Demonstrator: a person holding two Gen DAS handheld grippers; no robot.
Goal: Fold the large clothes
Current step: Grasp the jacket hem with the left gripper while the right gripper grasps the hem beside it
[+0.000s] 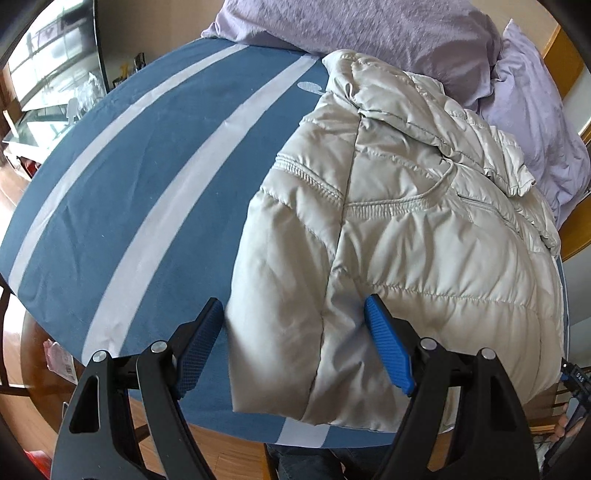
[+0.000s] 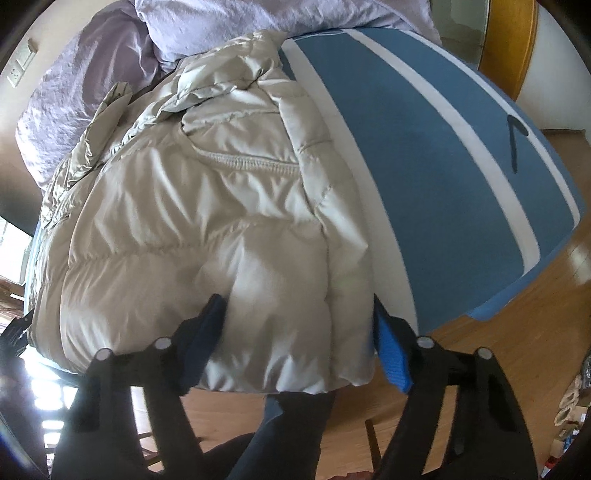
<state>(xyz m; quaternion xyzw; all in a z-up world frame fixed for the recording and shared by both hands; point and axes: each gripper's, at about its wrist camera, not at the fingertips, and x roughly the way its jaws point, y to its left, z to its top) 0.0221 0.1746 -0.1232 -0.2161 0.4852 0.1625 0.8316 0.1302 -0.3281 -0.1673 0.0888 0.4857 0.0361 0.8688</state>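
Observation:
A cream quilted puffer jacket (image 1: 406,229) lies on a bed covered by a blue sheet with pale stripes (image 1: 140,192), its hem at the near edge. My left gripper (image 1: 295,332) stands open astride the hem's left corner. One blue pad (image 1: 199,343) is over the sheet beside the jacket, the other (image 1: 388,350) rests on the padding. In the right wrist view the jacket (image 2: 207,206) fills the middle. My right gripper (image 2: 299,332) is open around the hem's right corner (image 2: 347,369), with a fingertip (image 2: 210,321) dented into the padding.
A crumpled lilac duvet (image 1: 369,29) is heaped behind the jacket's collar. Wooden floor (image 2: 517,314) lies below the bed's near edge, and a person's dark trouser legs (image 2: 288,435) stand against it. A glass cabinet (image 1: 48,92) is at the far left.

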